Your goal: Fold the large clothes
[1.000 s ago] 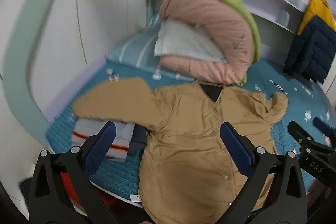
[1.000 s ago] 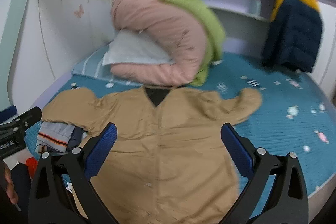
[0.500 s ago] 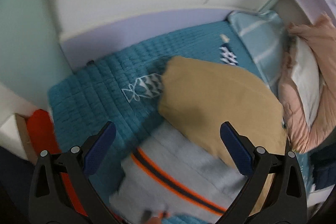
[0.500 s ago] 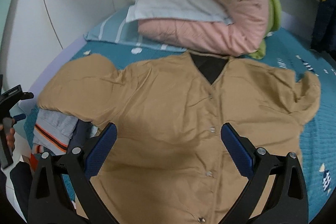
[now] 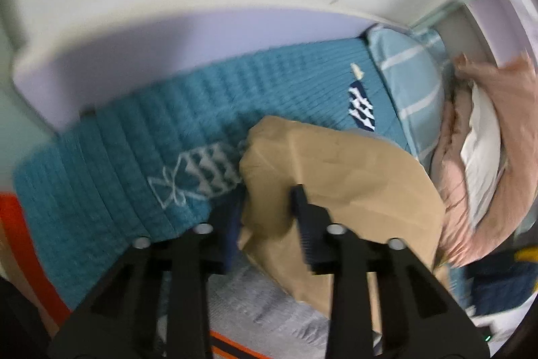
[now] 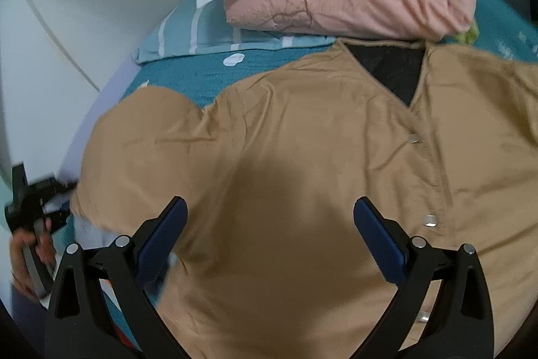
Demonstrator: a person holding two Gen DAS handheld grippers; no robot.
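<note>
Left gripper [image 5: 269, 211] pinched on the cuff of the tan jacket [image 6: 302, 177] sleeve [image 5: 336, 177], fabric bunched between the fingers; sleeve end lies over a grey folded garment [image 5: 262, 308] at the edge of the teal bedspread [image 5: 134, 157]; right gripper [image 6: 270, 224] wide apart, holding nothing, over the jacket's chest; jacket spread flat, collar toward the pink quilt [image 6: 353, 5]

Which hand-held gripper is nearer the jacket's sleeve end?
Left. The left hand-held gripper is shut on the sleeve end of the tan jacket. The right hand-held gripper hovers open above the jacket's chest, apart from the sleeve.
</note>
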